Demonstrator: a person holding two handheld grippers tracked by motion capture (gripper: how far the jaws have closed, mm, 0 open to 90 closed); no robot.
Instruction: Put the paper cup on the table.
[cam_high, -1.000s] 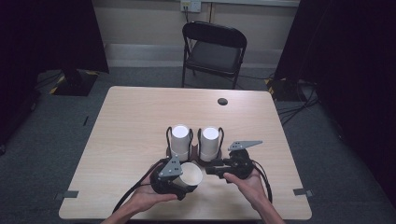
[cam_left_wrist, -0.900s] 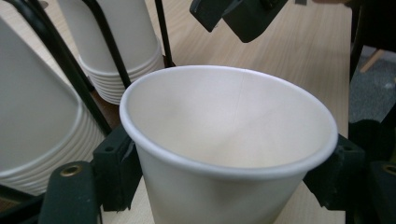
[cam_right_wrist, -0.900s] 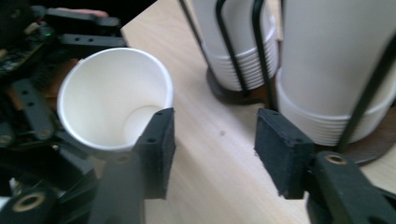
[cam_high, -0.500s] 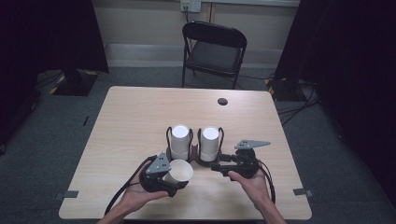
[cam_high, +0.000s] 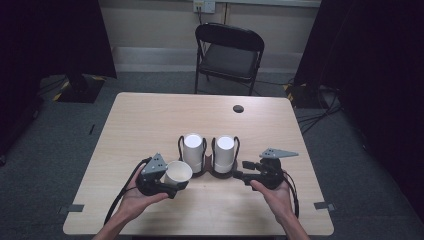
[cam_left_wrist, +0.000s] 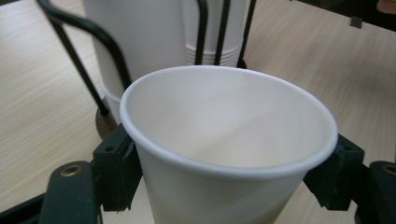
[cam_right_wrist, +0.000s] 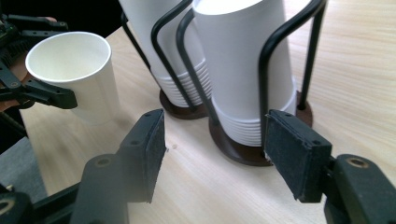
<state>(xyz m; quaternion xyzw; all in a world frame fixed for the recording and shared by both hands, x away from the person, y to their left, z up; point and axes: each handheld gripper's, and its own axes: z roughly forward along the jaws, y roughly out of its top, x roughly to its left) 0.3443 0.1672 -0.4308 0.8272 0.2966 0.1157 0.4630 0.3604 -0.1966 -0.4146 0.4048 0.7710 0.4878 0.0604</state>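
Paper cup (cam_left_wrist: 229, 135) sits clamped in my left gripper (cam_high: 170, 181); my right gripper (cam_right_wrist: 212, 156), jaws just widened, holds nothing beside the cup rack (cam_right_wrist: 243, 149).

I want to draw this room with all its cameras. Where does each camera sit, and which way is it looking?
High view: above the person's side, looking forward and down on the table; both forearms, left gripper, right gripper.
Left gripper view: on the left gripper, looking along its jaws, which clamp the paper cup, toward the cup holder.
Right gripper view: on the right gripper, jaws open, facing the cup stacks.
All three views share the paper cup and the holder.
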